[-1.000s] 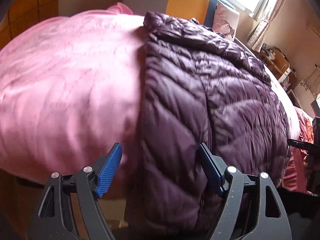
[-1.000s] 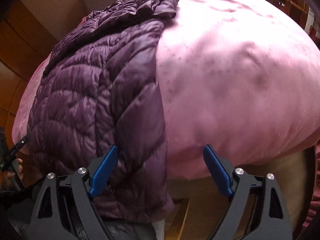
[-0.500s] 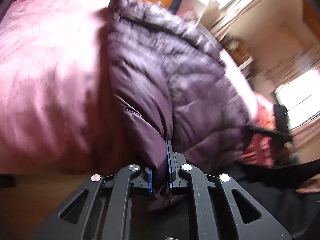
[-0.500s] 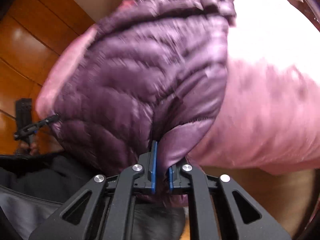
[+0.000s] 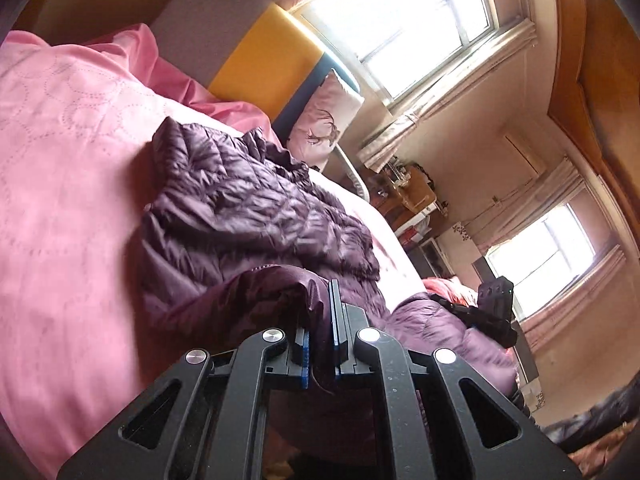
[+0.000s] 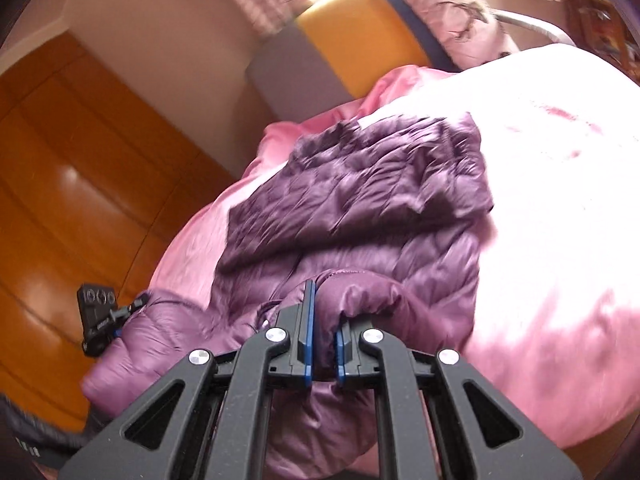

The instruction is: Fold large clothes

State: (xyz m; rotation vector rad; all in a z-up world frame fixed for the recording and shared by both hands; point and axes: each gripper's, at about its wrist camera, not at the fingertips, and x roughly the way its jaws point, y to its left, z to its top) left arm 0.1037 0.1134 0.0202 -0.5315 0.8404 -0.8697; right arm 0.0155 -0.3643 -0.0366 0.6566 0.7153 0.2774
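A: Look at the left gripper [image 5: 320, 344], pinched tight on the near edge of the purple puffy jacket [image 5: 248, 216], blue pads [image 5: 306, 354] squeezing a fold of it

B: Same on the right gripper [image 6: 322, 348], closed hard on a bunched bit of the jacket's near hem, cloth puffing up between the pads

A: Where is the rest of the jacket?

B: Spread on the pink bedspread [image 5: 60, 168], far part lying flat, near edge lifted off the bed between the two tools

A: Behind the bed, far off?

B: A yellow and grey headboard [image 5: 264, 68], a pale pillow [image 5: 324, 120] leaning on it, bright windows [image 5: 404, 16] to the right

A: And on the left in the right-side view?

B: Shiny orange wooden doors [image 6: 80, 184], plus the other black tool poking in at the jacket's left corner
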